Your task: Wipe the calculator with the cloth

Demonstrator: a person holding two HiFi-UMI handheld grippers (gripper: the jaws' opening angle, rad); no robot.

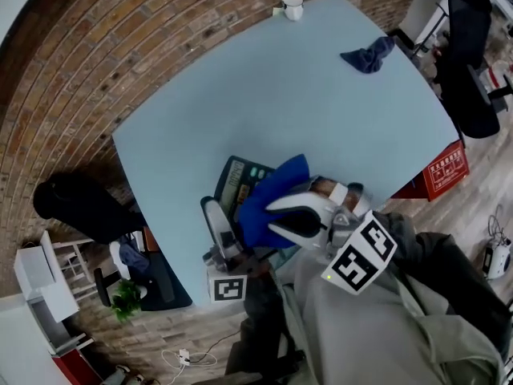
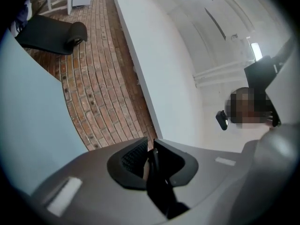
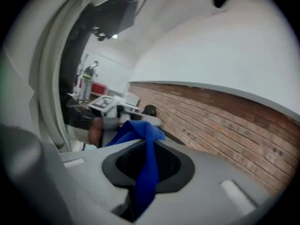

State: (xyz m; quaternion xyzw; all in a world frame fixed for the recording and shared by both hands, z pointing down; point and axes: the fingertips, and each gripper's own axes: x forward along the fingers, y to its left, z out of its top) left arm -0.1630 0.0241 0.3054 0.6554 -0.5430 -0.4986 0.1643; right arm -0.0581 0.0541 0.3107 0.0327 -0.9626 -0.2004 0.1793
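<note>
The dark calculator (image 1: 240,181) with teal keys is tilted near the front edge of the light blue table (image 1: 264,95). My left gripper (image 1: 215,215) is shut on its near left edge; in the left gripper view (image 2: 149,157) a thin black edge (image 2: 160,189) is pinched between the jaws. A bright blue cloth (image 1: 272,195) covers the calculator's right half. My right gripper (image 1: 276,215) is shut on that cloth. In the right gripper view (image 3: 143,146) the cloth (image 3: 140,131) bunches out past the jaws.
A second, darker blue cloth (image 1: 369,54) lies at the table's far right. A white cup (image 1: 293,6) with a spoon stands at the far edge. A red crate (image 1: 446,169) and a black office chair (image 1: 469,54) stand right of the table, a black bag (image 1: 80,205) to the left.
</note>
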